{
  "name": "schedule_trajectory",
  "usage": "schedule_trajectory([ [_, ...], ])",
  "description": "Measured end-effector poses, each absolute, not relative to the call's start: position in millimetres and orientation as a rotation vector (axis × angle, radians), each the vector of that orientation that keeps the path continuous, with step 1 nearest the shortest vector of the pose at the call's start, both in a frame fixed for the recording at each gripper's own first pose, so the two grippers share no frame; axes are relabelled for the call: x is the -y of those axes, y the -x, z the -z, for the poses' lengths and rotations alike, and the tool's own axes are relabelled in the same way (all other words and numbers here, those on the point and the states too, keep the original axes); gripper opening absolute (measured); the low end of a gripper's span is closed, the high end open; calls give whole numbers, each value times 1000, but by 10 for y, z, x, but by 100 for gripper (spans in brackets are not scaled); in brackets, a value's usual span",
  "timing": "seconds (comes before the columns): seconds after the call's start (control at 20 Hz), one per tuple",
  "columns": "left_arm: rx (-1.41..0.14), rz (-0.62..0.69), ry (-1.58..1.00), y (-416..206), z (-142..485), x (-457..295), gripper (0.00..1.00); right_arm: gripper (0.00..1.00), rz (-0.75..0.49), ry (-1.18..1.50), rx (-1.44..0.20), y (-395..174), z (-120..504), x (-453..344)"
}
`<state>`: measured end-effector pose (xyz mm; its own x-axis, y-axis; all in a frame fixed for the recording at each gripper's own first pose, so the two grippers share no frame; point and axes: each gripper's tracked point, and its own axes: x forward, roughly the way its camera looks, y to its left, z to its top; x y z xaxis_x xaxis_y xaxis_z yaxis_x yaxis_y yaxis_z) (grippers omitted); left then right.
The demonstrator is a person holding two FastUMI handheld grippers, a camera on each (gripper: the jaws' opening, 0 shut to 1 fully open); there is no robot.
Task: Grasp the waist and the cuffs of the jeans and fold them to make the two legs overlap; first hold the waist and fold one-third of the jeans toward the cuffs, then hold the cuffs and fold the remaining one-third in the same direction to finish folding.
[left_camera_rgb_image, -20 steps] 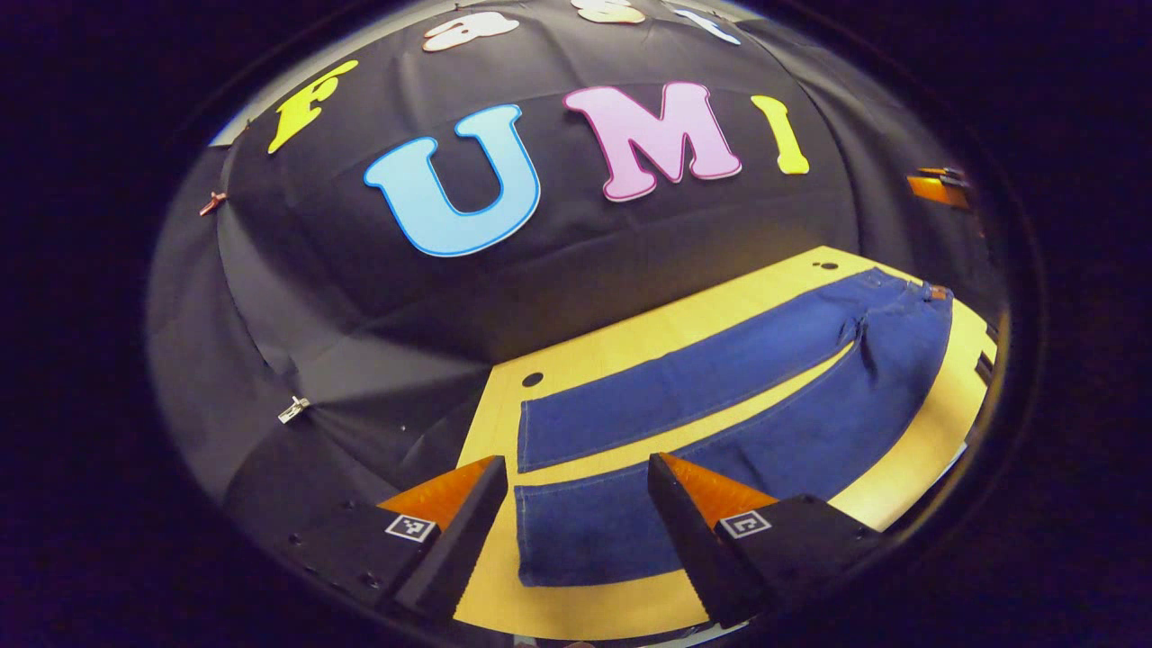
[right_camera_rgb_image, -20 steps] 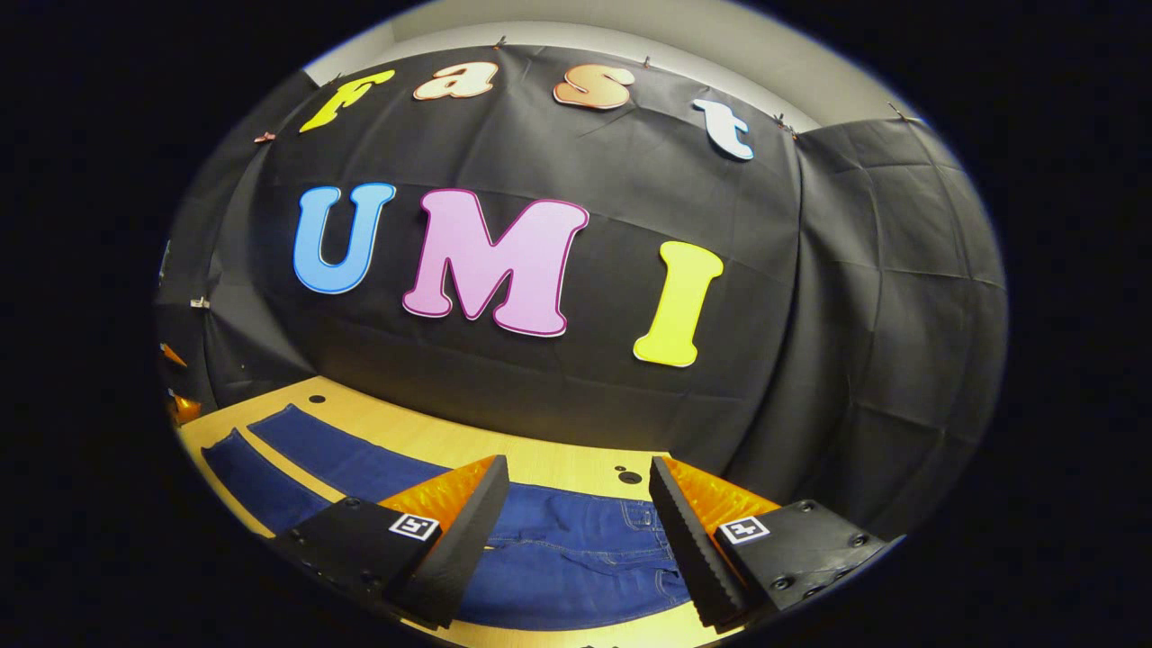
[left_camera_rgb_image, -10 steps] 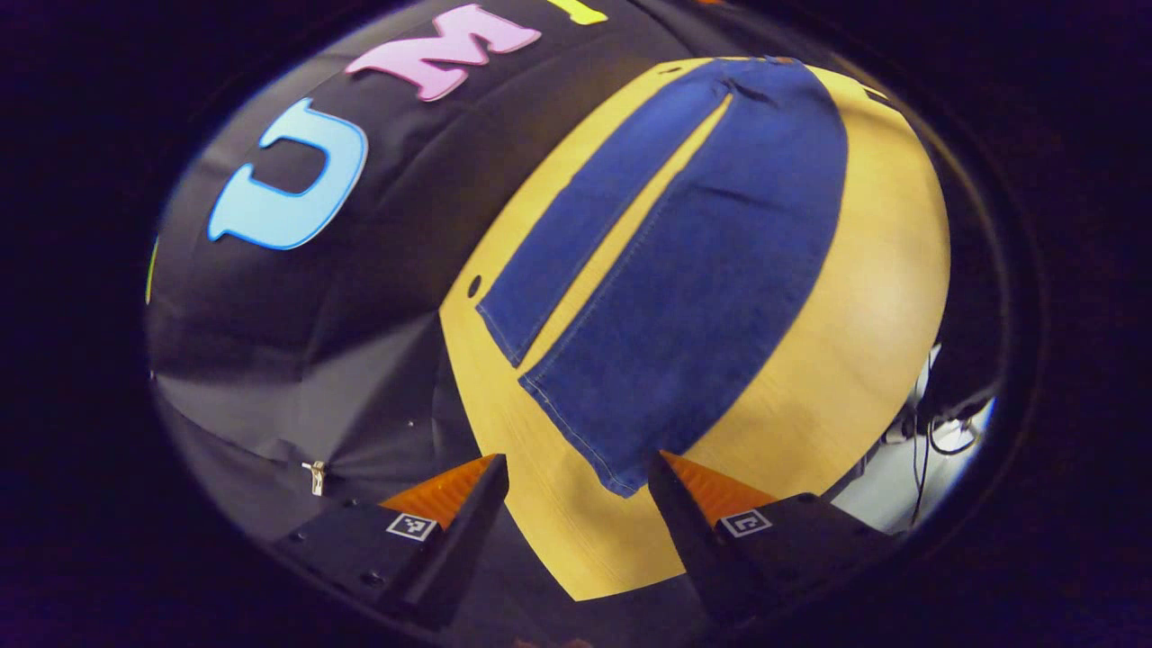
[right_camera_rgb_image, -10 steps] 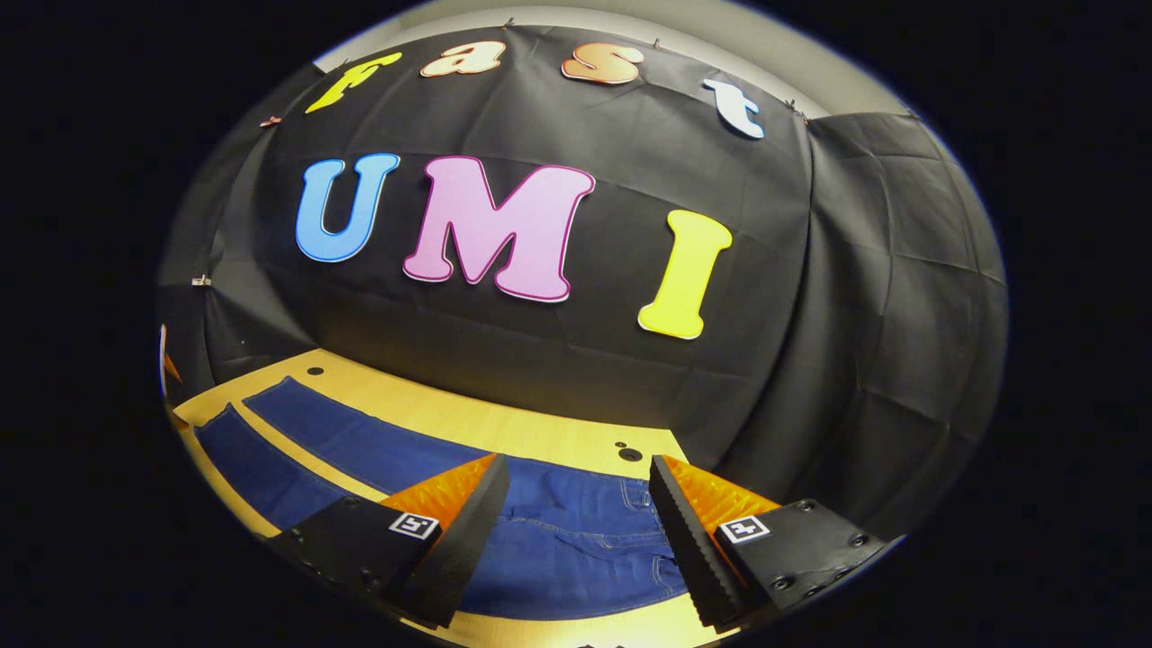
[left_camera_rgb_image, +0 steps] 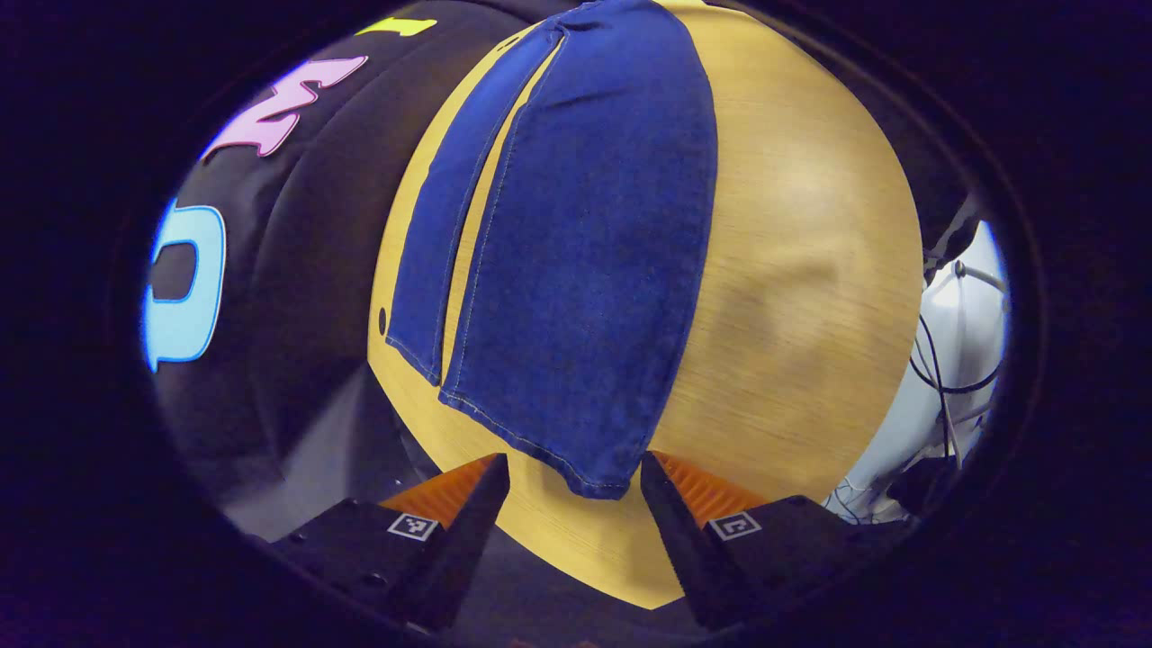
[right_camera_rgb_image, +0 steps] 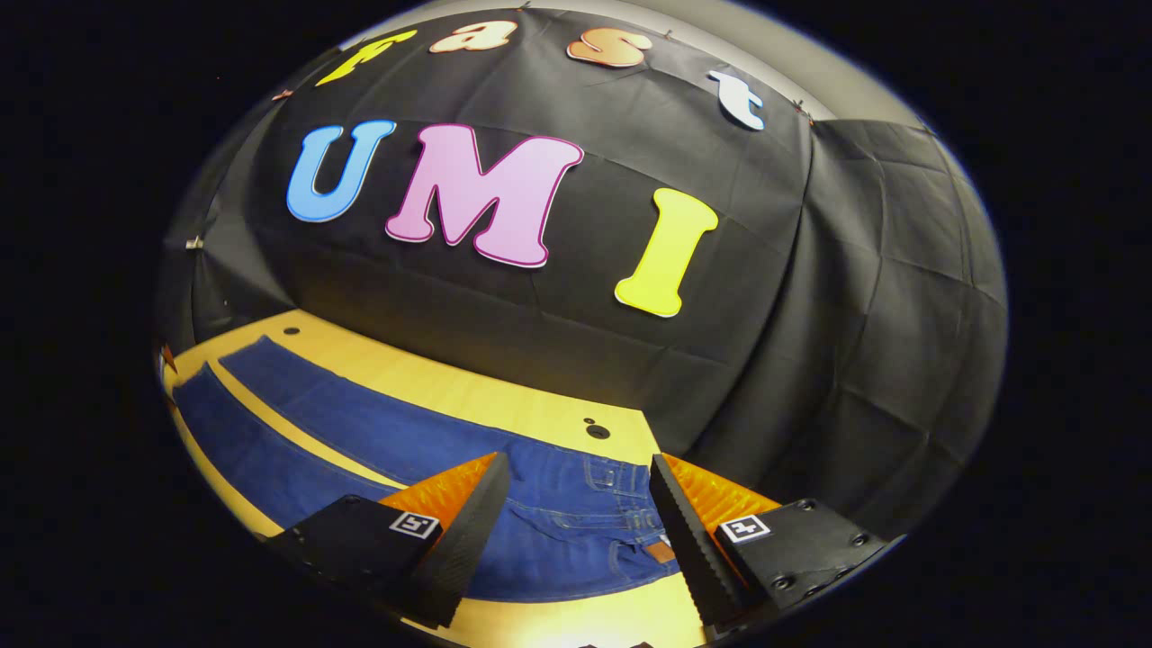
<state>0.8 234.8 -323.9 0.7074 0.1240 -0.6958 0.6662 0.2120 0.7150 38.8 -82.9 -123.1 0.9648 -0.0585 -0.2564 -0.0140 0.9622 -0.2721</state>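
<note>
while splayed, left gripper (left_camera_rgb_image: pixel 571 481) above cuff (left_camera_rgb_image: pixel 576 468)

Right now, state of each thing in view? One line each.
jeans: unfolded, flat on the table, legs side by side with a gap between
near cuff: flat, ungrasped
waist: flat, ungrasped
left gripper: open, at the near cuff
right gripper: open, above the waist
table: wooden, jeans on it

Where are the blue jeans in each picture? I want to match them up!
Left gripper view: the jeans run up the middle, from the near cuff between the fingers to the top edge.
Right gripper view: the jeans lie low and left, the legs stretching to the left edge, the waist between the fingers.
Shared landmark: the strip of wooden table between the two legs.
</note>
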Motion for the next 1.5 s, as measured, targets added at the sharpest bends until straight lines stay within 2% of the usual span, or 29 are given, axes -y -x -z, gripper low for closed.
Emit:
schedule_trajectory([
  [0.1,-753,472,-1322,-78,3294,-2310,82,96,54,296,-282,-370,1287,1040],
  [0.15,-775,480,-1313,-106,3322,-2318,68,96,76,307,-291,-366,1320,1172],
  [0.2,-810,481,-1294,-125,3346,-2334,64,96,101,324,-297,-357,1351,1322],
  [0.25,-835,480,-1261,-109,3363,-2313,48,97,127,349,-309,-361,1383,1479],
  [0.3,-853,484,-1231,-84,3395,-2301,43,96,147,380,-315,-374,1399,1641],
  [0.35,-869,487,-1213,-66,3419,-2277,32,97,161,425,-319,-379,1413,1788],
  [0.4,-875,481,-1217,-75,3400,-2266,31,96,168,485,-321,-390,1419,1931],
  [0.45,-859,481,-1237,-87,3380,-2234,15,96,162,554,-325,-406,1433,2036],
  [0.55,-848,480,-1248,-101,3376,-2237,8,96,110,718,-334,-443,1472,2180],
  [0.75,-892,484,-1186,-117,3406,-2237,6,96,-17,927,-420,-423,1794,2448],
  [0.8,-895,486,-1192,-120,3400,-2240,10,96,-42,949,-443,-409,1906,2502],
  [0.9,-890,480,-1211,-112,3393,-2223,6,96,-113,1031,-483,-373,2123,2517],
  [1.25,-881,461,-1221,-131,3403,-2243,6,96,-542,1385,-635,-284,3183,2538],
  [1.4,-890,461,-1222,-133,3402,-2244,6,95,-667,1474,-654,-300,3555,2514],
  [1.45,-893,460,-1220,-137,3404,-2244,10,96,-696,1515,-658,-299,3654,2533],
  [1.5,-896,457,-1217,-137,3400,-2242,6,95,-711,1577,-632,-342,3706,2543],
])
